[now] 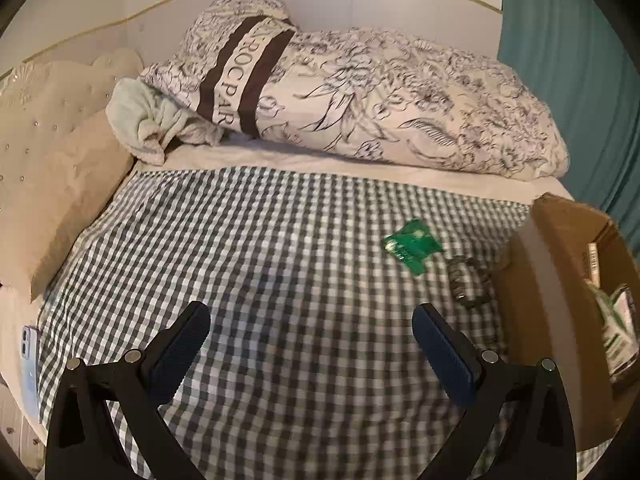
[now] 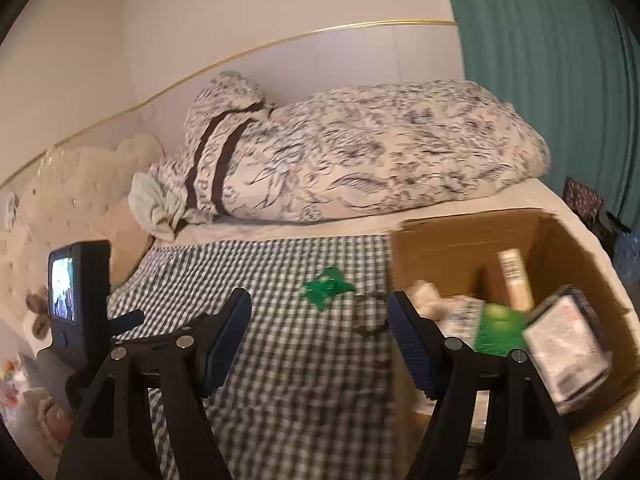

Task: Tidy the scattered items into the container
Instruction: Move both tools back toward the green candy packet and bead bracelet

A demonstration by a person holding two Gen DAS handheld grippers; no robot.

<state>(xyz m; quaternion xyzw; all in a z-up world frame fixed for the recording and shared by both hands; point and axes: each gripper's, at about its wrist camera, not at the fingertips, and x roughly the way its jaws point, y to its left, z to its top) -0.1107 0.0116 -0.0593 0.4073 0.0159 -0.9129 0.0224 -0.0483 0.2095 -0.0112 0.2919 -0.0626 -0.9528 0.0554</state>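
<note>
Right now your left gripper (image 1: 311, 322) hovers over the checked blanket (image 1: 260, 264) with its jaws spread wide and nothing between them. Your right gripper (image 2: 319, 312) is likewise released and empty, at the near edge of the cardboard box (image 2: 452, 248). Just beyond, a dark hair clip (image 1: 469, 280) lies beside the box wall, and a green packet (image 1: 412, 245) sits a little farther out on the blanket (both still outside). Inside the box rest a green pack (image 2: 500, 326), a tube (image 2: 516, 278) and a wrapped packet (image 2: 560, 344). Farthest back lies the floral duvet (image 1: 392, 104).
</note>
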